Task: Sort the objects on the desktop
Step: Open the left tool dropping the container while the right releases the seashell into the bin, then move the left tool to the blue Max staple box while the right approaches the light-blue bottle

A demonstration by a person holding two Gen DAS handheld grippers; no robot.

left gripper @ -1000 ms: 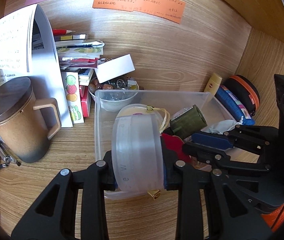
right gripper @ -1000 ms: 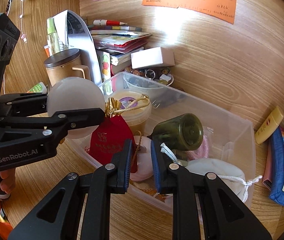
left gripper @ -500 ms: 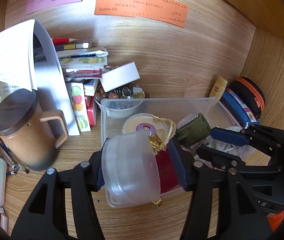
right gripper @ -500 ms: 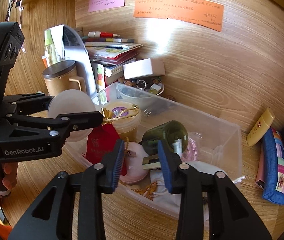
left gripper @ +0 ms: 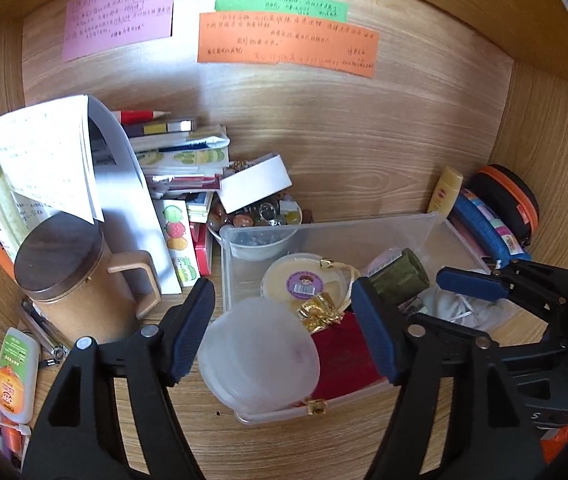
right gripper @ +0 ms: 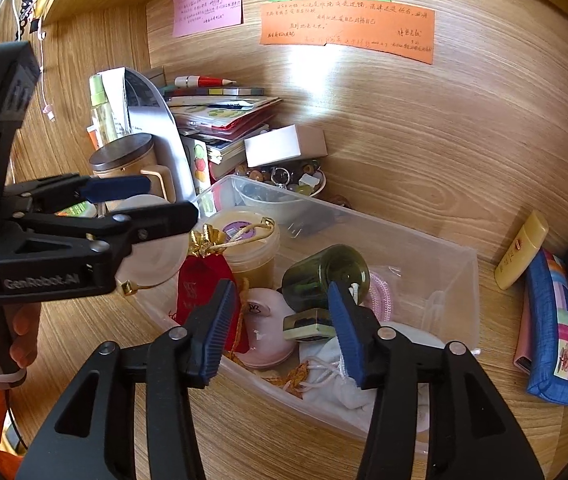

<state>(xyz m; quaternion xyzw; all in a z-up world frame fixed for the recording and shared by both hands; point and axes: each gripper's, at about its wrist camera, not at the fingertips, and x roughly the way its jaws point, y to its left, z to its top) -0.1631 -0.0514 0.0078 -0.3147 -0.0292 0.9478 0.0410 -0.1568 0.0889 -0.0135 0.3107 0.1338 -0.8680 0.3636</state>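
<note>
- While opening, left gripper (left gripper: 284, 332) straddles frosted round container (left gripper: 258, 354), pads clear of its sides.
- Sits tilted on clear bin (left gripper: 424, 224) near corner, against red pouch (left gripper: 344, 350).
- Right gripper (right gripper: 282, 332) opening over bin, nothing gripped; green jar (right gripper: 326, 274) lying beyond.

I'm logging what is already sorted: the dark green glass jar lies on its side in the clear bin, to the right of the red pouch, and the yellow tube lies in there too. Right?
Not quite: the yellow tube lies on the desk outside the clear bin, as the right wrist view shows. The rest holds.
</note>
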